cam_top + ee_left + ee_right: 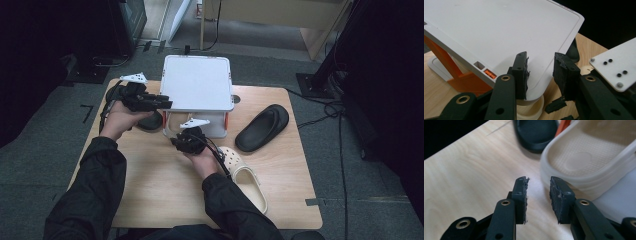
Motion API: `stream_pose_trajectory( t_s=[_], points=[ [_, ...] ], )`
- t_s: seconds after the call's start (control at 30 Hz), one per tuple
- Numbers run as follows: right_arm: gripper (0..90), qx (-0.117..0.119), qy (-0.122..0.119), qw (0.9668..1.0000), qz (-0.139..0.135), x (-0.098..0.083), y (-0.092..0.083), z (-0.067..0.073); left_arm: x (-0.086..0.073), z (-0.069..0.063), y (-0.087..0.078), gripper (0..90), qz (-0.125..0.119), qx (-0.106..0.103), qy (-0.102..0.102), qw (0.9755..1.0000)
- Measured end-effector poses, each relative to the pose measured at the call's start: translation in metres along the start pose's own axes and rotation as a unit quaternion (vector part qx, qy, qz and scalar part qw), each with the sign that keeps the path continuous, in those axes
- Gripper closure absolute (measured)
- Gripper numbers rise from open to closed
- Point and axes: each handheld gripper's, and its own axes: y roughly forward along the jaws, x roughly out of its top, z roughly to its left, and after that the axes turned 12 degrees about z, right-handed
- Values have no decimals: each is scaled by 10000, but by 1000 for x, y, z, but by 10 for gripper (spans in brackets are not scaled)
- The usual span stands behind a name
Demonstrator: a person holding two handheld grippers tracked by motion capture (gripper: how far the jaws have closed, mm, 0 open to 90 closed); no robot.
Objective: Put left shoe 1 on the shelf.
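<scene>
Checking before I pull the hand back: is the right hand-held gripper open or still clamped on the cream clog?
Open. The right hand-held gripper shows bare table between its jaws; the cream clog lies just beyond, untouched.

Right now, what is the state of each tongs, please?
Left tongs: open around the corner of the white shelf, not pressing it.
Right tongs: open, empty, near the cream shoe.
</scene>
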Motion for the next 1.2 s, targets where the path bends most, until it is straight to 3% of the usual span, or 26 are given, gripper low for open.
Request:
stream_pose_trajectory(
  t_s=[0.13,0.23,0.3,0.4,0.43,0.53,0.77,0.87,0.9,0.97,1.2],
  points=[
    [648,90,-108,9999,-27,-1,-13,7,1,-3,0,612,35,61,73,9999],
    [638,143,-203,9997,-32,-3,-28,12,2,-4,0,573,35,5,-8,10000],
    [617,189,-274,9994,-40,-6,-43,14,2,-5,-1,550,79,41,-90,9999],
    [597,229,-324,9992,-15,-8,-52,14,3,-9,-2,535,127,133,-102,9998],
    [597,258,-316,9992,-9,-10,-63,11,3,-13,-3,514,176,130,-57,9997],
    [589,371,-271,9989,-36,-13,-71,7,3,-17,-3,504,208,135,-31,9997],
    [555,373,-407,9985,-40,-27,-97,-4,2,-29,-9,463,226,74,42,9997],
    [544,320,-410,9986,-60,-33,-108,-12,3,-32,-13,453,184,52,66,9998],
    [542,193,-441,9988,-66,-40,-116,-17,3,-35,-15,446,142,47,76,9999],
    [540,81,-446,9989,-98,-46,-125,-24,3,-37,-16,443,104,30,121,9999],
    [519,156,-291,9993,-159,-67,-148,-48,3,-34,-12,419,31,161,185,9997]
  ],
)
